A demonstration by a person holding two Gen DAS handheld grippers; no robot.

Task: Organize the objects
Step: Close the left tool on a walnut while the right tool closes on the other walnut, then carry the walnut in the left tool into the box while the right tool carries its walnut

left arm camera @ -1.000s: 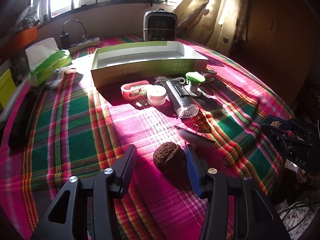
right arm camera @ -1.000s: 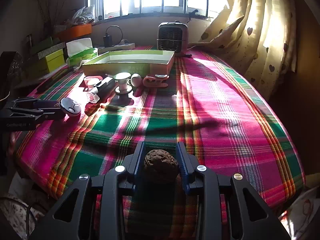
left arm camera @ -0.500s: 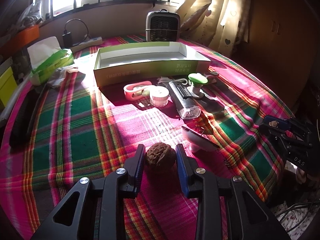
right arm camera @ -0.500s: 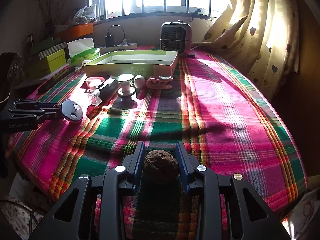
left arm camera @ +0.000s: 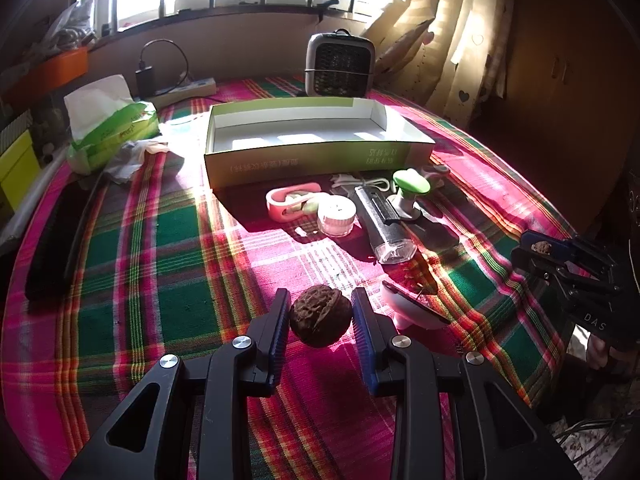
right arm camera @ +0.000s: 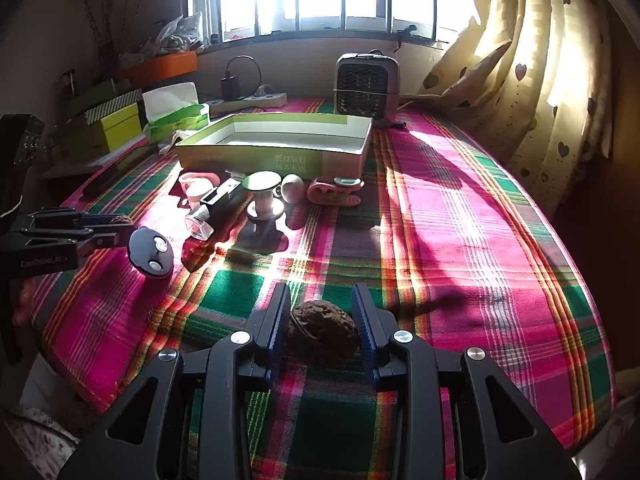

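My left gripper (left arm camera: 321, 311) is shut on a brown walnut (left arm camera: 320, 315) and holds it above the plaid tablecloth. My right gripper (right arm camera: 321, 322) is shut on a second walnut (right arm camera: 322, 332) near the table's front edge. An open green box (left arm camera: 316, 142) with a white inside stands at the back of the table; it also shows in the right wrist view (right arm camera: 276, 146). In front of it lie a pink clip (left arm camera: 290, 202), a small white jar (left arm camera: 337, 216), a black torch (left arm camera: 384, 228) and a green-topped stand (left arm camera: 410, 192).
A white and black device (left arm camera: 414, 306) lies just right of my left gripper. A tissue pack (left arm camera: 108, 128) sits at the back left, a small heater (left arm camera: 340, 64) at the back. A black comb (left arm camera: 56, 236) lies along the left edge. Curtains hang on the right.
My left gripper closed on the walnut and lifted it off the cloth. My right gripper kept its walnut and moved slightly forward.
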